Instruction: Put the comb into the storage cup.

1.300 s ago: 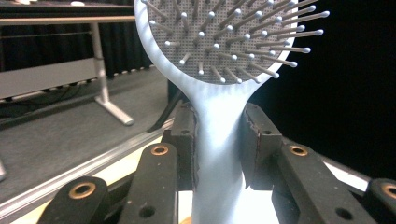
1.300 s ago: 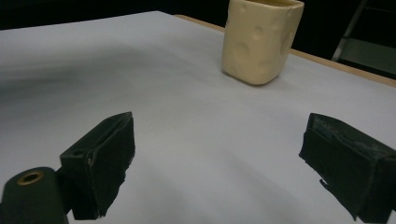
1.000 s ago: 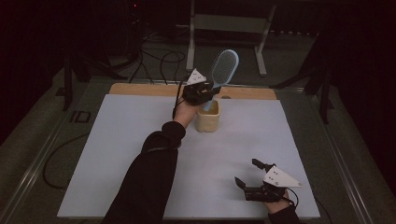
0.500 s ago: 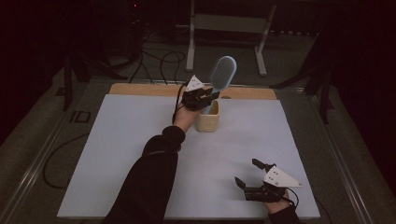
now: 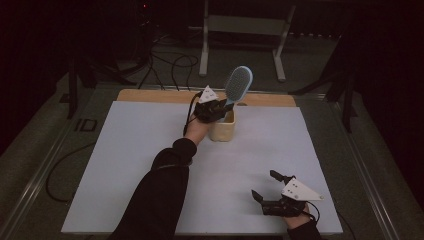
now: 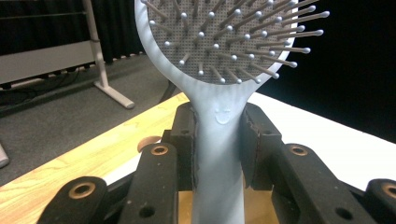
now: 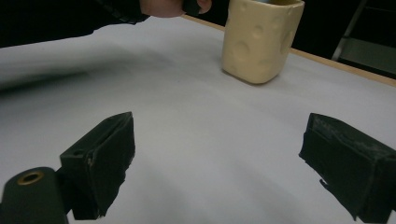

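A pale blue hairbrush (image 5: 238, 83) stands upright over a cream, dimpled cup (image 5: 222, 129) at the far middle of the white table. My left gripper (image 5: 216, 107) is shut on its handle just above the cup's rim. In the left gripper view the handle (image 6: 218, 158) is pinched between both black pads, with the bristled head (image 6: 224, 37) above. The handle's lower end is hidden. My right gripper (image 5: 264, 184) rests near the table's front right, open with nothing between its jaws. From my right gripper (image 7: 224, 158) the cup (image 7: 259, 39) stands well ahead.
A white sheet (image 5: 125, 160) covers the table, with a wooden strip (image 5: 150, 95) along the far edge. Behind the table stand metal frame legs (image 5: 204, 45), and cables (image 5: 165, 65) lie on the dark floor. The left forearm's dark sleeve (image 5: 160, 190) crosses the table's middle.
My left gripper has sunk a little with the hairbrush, bringing the brush head lower over the cup. The right gripper has stayed where it was.
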Available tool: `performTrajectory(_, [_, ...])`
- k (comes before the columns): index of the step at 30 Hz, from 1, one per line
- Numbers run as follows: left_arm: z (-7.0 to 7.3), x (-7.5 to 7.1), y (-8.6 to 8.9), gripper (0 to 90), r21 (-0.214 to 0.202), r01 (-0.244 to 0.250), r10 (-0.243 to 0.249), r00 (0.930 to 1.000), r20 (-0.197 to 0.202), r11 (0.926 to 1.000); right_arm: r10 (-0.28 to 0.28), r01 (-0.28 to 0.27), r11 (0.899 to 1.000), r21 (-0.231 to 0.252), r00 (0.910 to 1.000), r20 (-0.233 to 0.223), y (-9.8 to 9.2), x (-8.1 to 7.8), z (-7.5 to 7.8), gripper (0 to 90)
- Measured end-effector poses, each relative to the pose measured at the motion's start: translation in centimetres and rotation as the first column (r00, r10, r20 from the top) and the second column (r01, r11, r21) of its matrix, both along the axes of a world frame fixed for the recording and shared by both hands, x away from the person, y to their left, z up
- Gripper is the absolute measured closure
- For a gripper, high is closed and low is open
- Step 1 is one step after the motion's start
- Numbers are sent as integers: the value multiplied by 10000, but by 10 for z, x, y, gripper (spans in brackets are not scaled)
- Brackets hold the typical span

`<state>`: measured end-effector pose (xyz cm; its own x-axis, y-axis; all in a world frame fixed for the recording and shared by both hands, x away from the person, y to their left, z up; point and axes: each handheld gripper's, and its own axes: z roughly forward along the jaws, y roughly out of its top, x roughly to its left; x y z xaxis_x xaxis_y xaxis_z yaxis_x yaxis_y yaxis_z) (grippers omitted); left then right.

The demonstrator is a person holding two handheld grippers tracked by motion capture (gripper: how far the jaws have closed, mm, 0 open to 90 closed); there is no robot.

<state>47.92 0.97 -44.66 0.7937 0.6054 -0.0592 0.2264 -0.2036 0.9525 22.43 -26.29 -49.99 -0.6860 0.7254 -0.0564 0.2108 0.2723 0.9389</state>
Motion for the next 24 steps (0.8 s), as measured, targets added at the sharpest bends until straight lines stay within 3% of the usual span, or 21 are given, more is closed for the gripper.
performTrajectory(12, [-3,3,4,681,159,-17,22,9996,-267,9999,14,-14,10000,-13,10000,-6,0,0,0,95])
performTrajectory(13, [-2,4,4,611,72,57,-54,9992,-407,10000,12,-12,10000,-12,10000,-5,0,0,0,95])
performTrajectory(15, [-2,7,5,354,-24,328,-329,9956,-881,9995,8,-8,10000,1,10000,-13,0,0,-1,95])
performTrajectory(16, [-2,7,8,310,-105,589,-596,9954,-746,9982,22,-22,10000,-14,10000,9,0,1,-1,95])
performTrajectory(19, [-1,8,9,91,-98,1063,-1068,9892,-1001,9943,21,-21,10000,-13,10000,0,0,0,0,95])
performTrajectory(21, [-1,8,8,5,84,1224,-1207,9861,-1146,9924,23,-23,10000,-37,10000,17,0,1,-1,95])
performTrajectory(24, [-2,8,8,0,166,1274,-1241,9836,-1308,9917,43,-43,10000,-43,10000,17,1,0,0,95])
